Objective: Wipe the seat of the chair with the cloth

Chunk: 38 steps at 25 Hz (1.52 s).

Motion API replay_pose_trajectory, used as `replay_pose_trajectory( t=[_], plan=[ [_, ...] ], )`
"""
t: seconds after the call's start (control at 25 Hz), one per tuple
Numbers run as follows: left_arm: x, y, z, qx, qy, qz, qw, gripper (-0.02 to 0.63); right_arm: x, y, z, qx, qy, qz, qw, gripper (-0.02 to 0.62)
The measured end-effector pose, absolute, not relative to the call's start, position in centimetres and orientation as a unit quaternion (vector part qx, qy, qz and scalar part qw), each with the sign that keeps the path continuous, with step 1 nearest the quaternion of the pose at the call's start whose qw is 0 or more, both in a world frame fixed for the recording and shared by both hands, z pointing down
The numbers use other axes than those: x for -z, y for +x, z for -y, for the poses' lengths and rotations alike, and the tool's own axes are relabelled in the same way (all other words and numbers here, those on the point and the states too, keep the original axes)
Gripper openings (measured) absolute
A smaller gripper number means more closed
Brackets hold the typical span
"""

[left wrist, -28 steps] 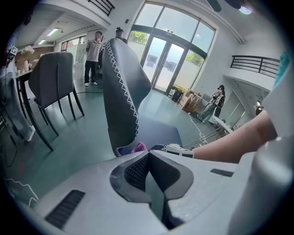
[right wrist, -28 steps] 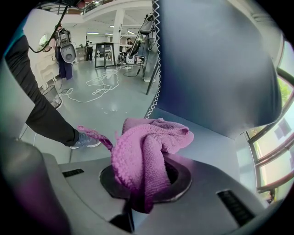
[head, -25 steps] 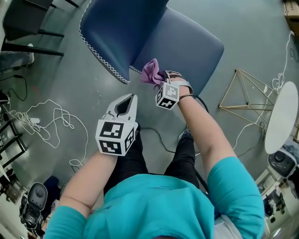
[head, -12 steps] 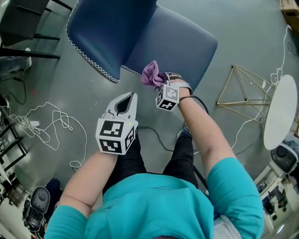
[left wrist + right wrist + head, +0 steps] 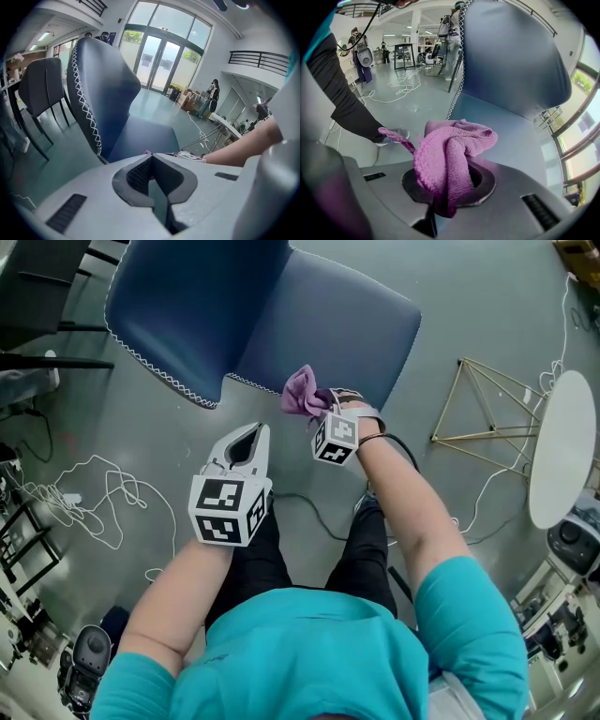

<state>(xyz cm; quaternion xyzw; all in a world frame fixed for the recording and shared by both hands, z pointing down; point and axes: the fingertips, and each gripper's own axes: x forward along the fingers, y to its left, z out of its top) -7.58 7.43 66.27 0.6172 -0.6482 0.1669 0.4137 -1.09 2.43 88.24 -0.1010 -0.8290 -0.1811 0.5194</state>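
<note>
Right gripper (image 5: 325,407) clamped on bunched purple cloth (image 5: 302,392), poised at the front edge of the seat (image 5: 328,324); contact unclear. Left gripper (image 5: 246,444) closed and empty, just short of the chair. Risks: the wad wipes only a narrow strip, drag tugs it loose, or the unbraced chair slides.

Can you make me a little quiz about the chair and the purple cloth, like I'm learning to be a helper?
1. Fill in: the left tongs are shut and hold ____.
2. Which tongs grip the purple cloth? A) left tongs B) right tongs C) both
3. True or false: the chair seat is dark blue.
Key: 1 nothing. 2 B. 3 true.
</note>
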Motion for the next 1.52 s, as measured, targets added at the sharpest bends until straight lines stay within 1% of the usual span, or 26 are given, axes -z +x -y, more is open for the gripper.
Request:
replay_pose_trajectory(
  t=[1.52],
  plan=[
    [-65.5,-0.5,-4.3,-0.192,0.653,0.614,0.398,0.0,-88.5,8.3,-1.9,0.164,-0.083,0.818,0.544,0.051]
  ],
)
